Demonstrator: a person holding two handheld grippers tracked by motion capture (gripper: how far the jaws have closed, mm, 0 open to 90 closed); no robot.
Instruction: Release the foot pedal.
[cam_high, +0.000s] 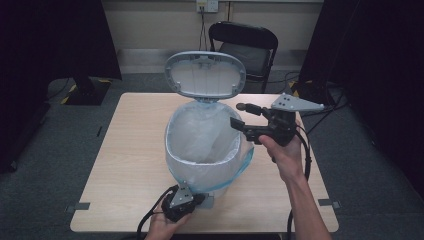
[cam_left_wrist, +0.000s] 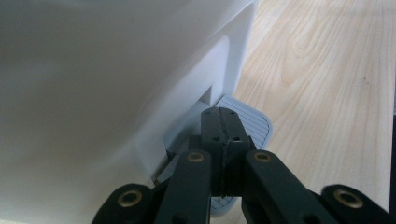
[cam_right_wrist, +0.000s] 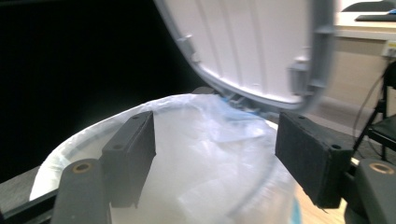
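My right gripper (cam_high: 241, 114) hangs over the right rim of the white pedal bin (cam_high: 202, 150), jaws spread and empty, pointing level across the mouth toward the raised lid (cam_high: 205, 74), so the plastic liner (cam_right_wrist: 205, 154) lies just ahead of and below the pads. My left gripper (cam_left_wrist: 219, 135) sits low at the bin's near foot, jaws shut together on top of the ribbed pedal (cam_left_wrist: 252, 122). It seems to be pressing it down, though the contact is hard to make out.
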